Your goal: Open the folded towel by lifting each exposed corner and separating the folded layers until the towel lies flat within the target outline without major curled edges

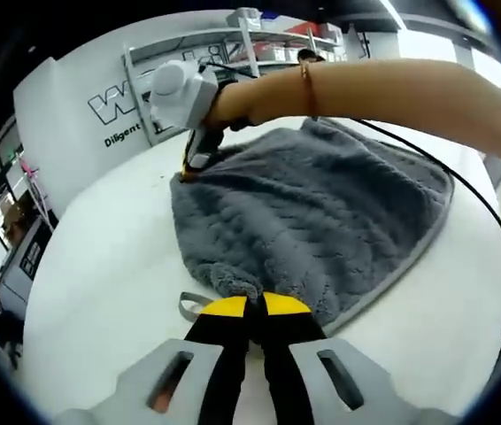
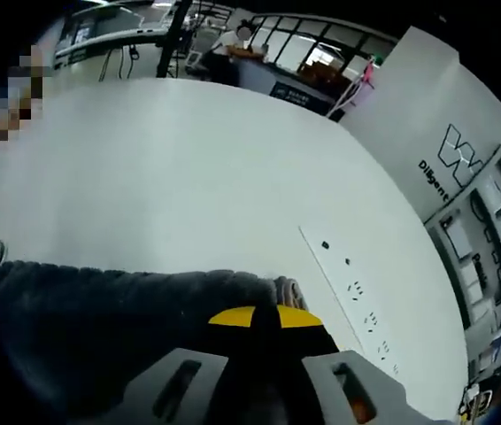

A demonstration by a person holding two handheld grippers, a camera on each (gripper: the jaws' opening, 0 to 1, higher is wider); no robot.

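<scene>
Left gripper [image 1: 255,305]: jaws stood together, yellow tips pinched on the near corner of the grey towel [image 1: 321,221]; a small hanging loop [image 1: 188,307] lay just left of the tips.
Towel position: lay spread on the white table [image 1: 100,266], running away from the left gripper toward the far corner; no target outline could be made out.
Right gripper, left gripper view [image 1: 193,164]: at the far left corner of the towel, tips down on the edge, held by a hand [image 1: 233,106].
Right gripper, right gripper view [image 2: 264,317]: jaws drawn close, tips at the towel edge [image 2: 144,292]; grip itself not resolved, cannot tell.
Key relation: the two grippers stood at opposite ends of one towel edge, which ran directly between them.
Judgement: next pull probably apart along that edge, to flatten it.
</scene>
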